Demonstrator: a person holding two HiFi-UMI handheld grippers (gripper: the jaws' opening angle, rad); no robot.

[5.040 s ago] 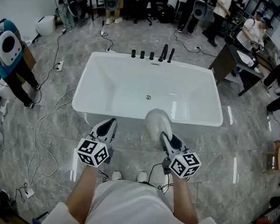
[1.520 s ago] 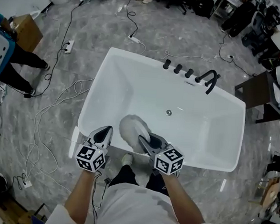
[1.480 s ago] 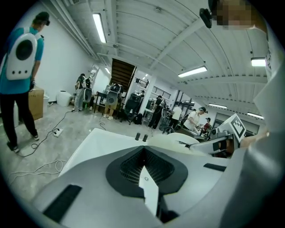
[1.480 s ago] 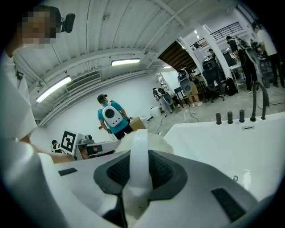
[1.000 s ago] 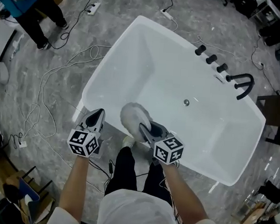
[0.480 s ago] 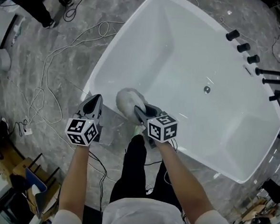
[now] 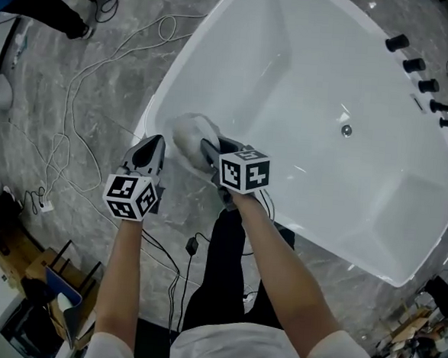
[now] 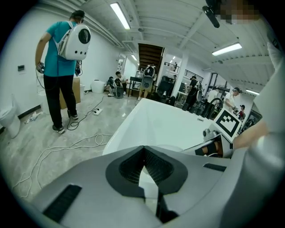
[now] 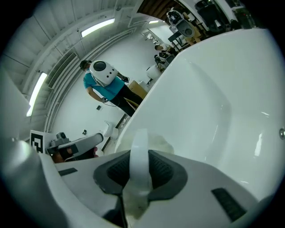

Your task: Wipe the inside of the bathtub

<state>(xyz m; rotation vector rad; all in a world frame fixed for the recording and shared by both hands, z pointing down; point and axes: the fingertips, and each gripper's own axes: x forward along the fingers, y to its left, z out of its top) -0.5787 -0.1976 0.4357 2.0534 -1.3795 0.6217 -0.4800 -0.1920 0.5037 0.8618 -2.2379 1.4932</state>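
right tongs (image 7: 208, 152) clamped on the white handle of the fluffy wiping pad (image 7: 187, 132) | pad over the bathtub (image 7: 309, 58) near rim, contact unclear | left tongs (image 7: 151, 148) together, empty, outside the tub | step: likely starting the wipe; lay pad flat on inner wall, overlap strokes toward drain (image 7: 347, 130)

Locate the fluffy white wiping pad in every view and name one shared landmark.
Head view: wiping pad at the bathtub's near rim, ahead of the right gripper.
Left gripper view: probably the pale mound above the jaws.
Right gripper view: bottom centre, clamped between the jaws.
Shared landmark: the bathtub's white basin.
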